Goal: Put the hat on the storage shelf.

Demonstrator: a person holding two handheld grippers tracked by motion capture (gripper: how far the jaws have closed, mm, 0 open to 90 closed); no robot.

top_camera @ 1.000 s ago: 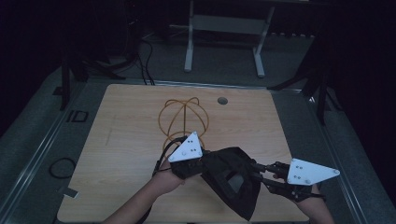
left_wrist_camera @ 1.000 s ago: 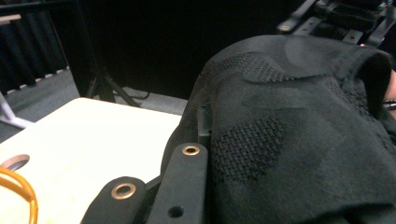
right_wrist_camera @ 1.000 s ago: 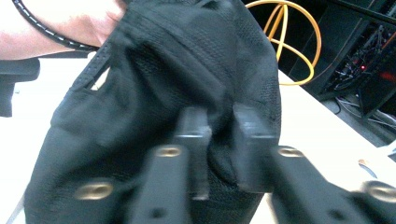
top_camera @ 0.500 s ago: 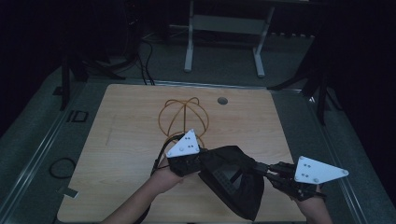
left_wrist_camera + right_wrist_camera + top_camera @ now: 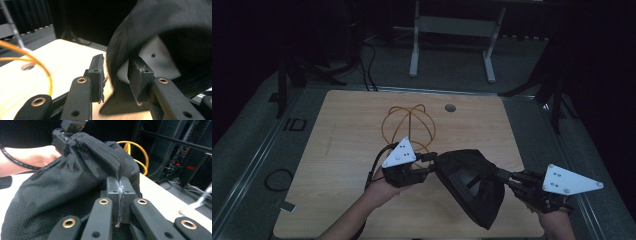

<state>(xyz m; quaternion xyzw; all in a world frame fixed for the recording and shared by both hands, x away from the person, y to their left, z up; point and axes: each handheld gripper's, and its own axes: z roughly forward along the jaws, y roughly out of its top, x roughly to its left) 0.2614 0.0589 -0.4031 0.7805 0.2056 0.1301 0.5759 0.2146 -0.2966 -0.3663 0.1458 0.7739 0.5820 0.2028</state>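
Observation:
A black fabric bag [image 5: 472, 190] hangs between the two grippers over the front right of the wooden table [image 5: 337, 150]. My right gripper [image 5: 502, 175] is shut on the bag's right edge, its jaws pressed together on a fold of the cloth [image 5: 120, 188]. My left gripper [image 5: 432, 162] sits at the bag's left edge. In the left gripper view its jaws stand apart [image 5: 116, 75], and the rim of the bag [image 5: 162, 22] lies in the gap between them. A pale surface with a small dark hole shows under the bag's fold; I cannot tell what it is.
A coiled orange cable [image 5: 409, 125] lies on the middle of the table, just behind the left gripper. A round grommet hole [image 5: 450, 107] is near the far edge. A metal stand [image 5: 452, 30] and a black cable loop [image 5: 277, 179] are on the floor.
The right gripper has moved to the right with the bag's edge, spreading the bag wider. The left gripper has shifted slightly left.

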